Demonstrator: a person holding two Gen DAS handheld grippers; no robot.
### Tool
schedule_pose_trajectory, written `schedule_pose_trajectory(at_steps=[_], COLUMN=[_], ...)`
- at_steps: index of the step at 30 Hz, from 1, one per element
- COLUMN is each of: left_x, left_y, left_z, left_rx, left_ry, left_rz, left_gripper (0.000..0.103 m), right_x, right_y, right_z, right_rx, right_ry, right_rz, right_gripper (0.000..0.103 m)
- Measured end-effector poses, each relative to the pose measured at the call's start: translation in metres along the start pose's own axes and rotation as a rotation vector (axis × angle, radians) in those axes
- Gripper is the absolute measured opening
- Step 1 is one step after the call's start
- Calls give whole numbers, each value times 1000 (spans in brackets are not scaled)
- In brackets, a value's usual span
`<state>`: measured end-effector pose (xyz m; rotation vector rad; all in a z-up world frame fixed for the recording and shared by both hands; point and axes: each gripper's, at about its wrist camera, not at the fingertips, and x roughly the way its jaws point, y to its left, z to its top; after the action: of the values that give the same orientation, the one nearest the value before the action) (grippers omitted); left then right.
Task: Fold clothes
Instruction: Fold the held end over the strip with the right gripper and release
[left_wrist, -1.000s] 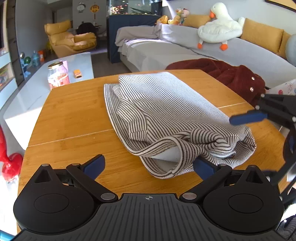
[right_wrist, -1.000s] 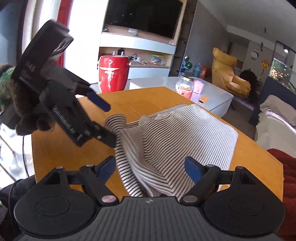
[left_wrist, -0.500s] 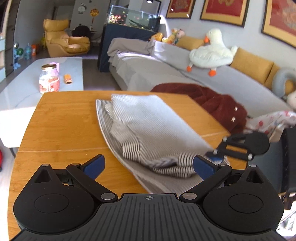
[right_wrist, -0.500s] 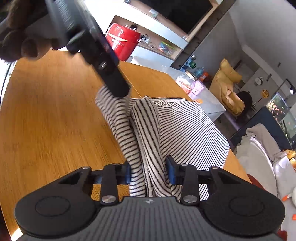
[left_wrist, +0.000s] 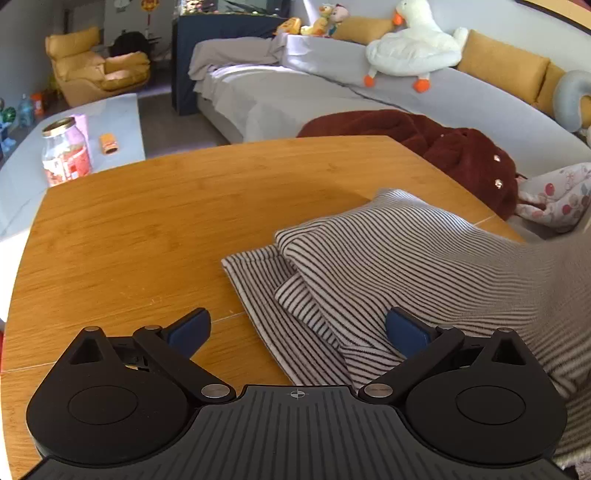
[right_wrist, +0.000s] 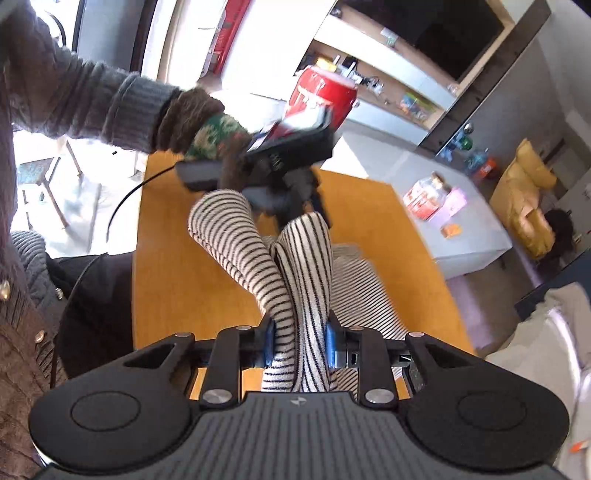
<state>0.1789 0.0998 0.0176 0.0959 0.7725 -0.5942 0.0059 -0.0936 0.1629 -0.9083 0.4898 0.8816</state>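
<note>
Striped: one black-and-white garment (left_wrist: 424, 258), partly lying on one wooden tabletop (left_wrist: 147, 229), partly lifted off it. Two claws counted: left claw (left_wrist: 297, 326) spread wide, holding nothing; right claw (right_wrist: 300, 345) clamped tight on a bunched fold of cloth. Since a second earlier: right claw gone from spread to pinching, garment pulled up and toward the near right.

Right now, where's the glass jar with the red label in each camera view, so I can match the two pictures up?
Left wrist view: the glass jar stands at the far left, on the white coffee table beyond the wooden table's far edge.
Right wrist view: the jar sits right of centre, on the same white table, past the wooden table's right edge.
Shared landmark: the yellow armchair.
</note>
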Motion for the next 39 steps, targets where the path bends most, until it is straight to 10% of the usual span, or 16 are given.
schedule_pose_trajectory(at_steps=[9, 19, 29, 32, 39], left_x=[2, -33, -91, -74, -33], left_y=[14, 19, 6, -18, -46], left_z=[-9, -12, -5, -5, -15], left_rx=[-55, -92, -180, -170, -127], left_ry=[10, -57, -226, -181, -78], left_rz=[-13, 54, -180, -267, -185], left_gripper=[99, 99, 102, 102, 103], right_x=[128, 183, 183, 181, 142], right_y=[-57, -69, -75, -73, -77], right_z=[-20, -56, -73, -75, -75], right_rx=[-34, 219, 426, 435, 512], right_ry=[84, 73, 9, 3, -77], right_rz=[28, -8, -51, -85, -240], right_gripper=[9, 9, 12, 16, 53])
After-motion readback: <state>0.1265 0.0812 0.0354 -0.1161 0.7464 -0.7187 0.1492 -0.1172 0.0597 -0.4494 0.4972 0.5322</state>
